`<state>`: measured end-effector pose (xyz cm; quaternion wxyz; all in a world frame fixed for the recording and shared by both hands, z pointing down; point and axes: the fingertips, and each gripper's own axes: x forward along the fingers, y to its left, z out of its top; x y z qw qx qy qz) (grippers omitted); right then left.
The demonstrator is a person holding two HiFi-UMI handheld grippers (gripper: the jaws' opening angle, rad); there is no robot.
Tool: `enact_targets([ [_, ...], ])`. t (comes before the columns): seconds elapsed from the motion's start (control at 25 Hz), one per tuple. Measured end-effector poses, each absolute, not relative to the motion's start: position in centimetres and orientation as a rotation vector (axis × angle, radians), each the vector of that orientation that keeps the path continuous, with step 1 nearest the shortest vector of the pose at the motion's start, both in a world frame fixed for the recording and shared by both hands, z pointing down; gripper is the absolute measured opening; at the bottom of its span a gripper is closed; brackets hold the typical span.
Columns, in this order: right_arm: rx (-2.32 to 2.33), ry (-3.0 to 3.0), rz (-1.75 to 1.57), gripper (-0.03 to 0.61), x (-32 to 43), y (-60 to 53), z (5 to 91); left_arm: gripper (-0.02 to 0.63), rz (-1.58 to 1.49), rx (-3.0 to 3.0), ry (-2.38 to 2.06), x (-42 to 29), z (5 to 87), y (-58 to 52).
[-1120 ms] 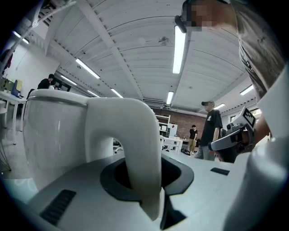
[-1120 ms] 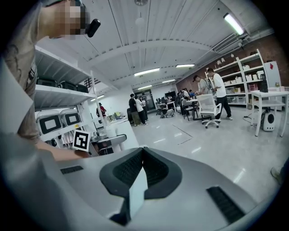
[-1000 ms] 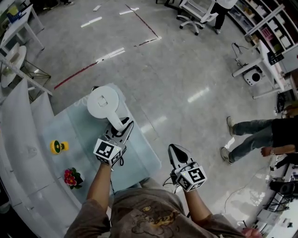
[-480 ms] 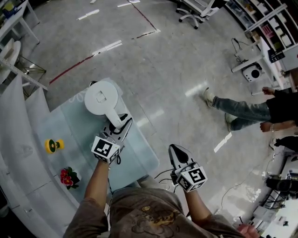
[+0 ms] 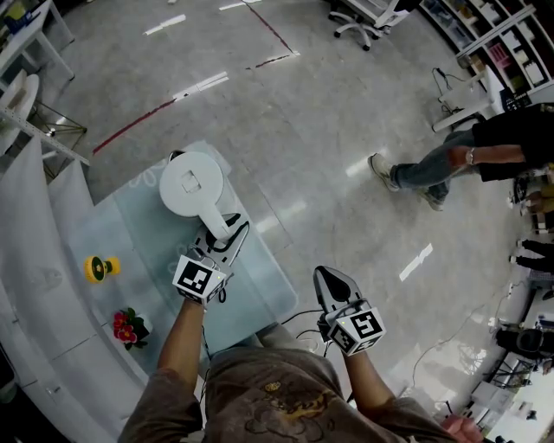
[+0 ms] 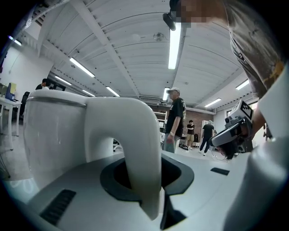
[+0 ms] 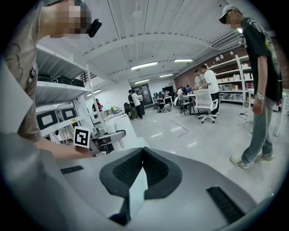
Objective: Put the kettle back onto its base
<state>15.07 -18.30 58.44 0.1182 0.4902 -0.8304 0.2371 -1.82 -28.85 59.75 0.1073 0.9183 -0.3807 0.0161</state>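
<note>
A white kettle [image 5: 192, 187] stands on the glass table [image 5: 264, 290], seen from above in the head view. Its handle [image 5: 215, 221] points towards me. My left gripper [image 5: 224, 237] is shut on that handle. In the left gripper view the curved handle [image 6: 135, 144] sits between the jaws of the left gripper [image 6: 145, 182], with the kettle's body [image 6: 54, 135] at the left. A base does not show; a small dark bit [image 5: 176, 156] peeks out behind the kettle. My right gripper [image 5: 330, 284] hangs over the floor beside the table, shut and holding nothing [image 7: 141, 168].
A yellow ornament [image 5: 99, 268] and red flowers [image 5: 128, 327] sit at the table's left side. A white curved bench [image 5: 39, 285] runs along the left. A person [image 5: 467, 156] walks on the floor at the right. An office chair [image 5: 368, 13] stands far off.
Both grippers and the kettle keep their places. The person at the right has walked further up the picture.
</note>
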Motion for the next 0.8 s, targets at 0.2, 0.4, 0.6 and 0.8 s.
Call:
enact_targets([
  [0.2, 1.440, -2.424, 0.704, 0.000, 15.0, -18.1, 58.6, 0.101, 0.076, 2.710, -1.088, -1.2, 60.3, -28.1],
  [0.4, 1.452, -2.416, 0.711, 0.000, 15.3, -17.9, 58.7, 0.103, 0.135, 2.693, -1.080, -0.8, 61.6, -27.4],
  [0.6, 1.443, -2.409, 0.691, 0.000, 15.4, -17.2, 58.9, 0.105, 0.163, 2.691, -1.083, -0.4, 62.1, -26.7],
  [0.8, 1.444, -2.412, 0.688, 0.000, 15.3, -16.6, 59.0, 0.107, 0.207, 2.701, -1.091, -0.3, 62.5, -26.1],
])
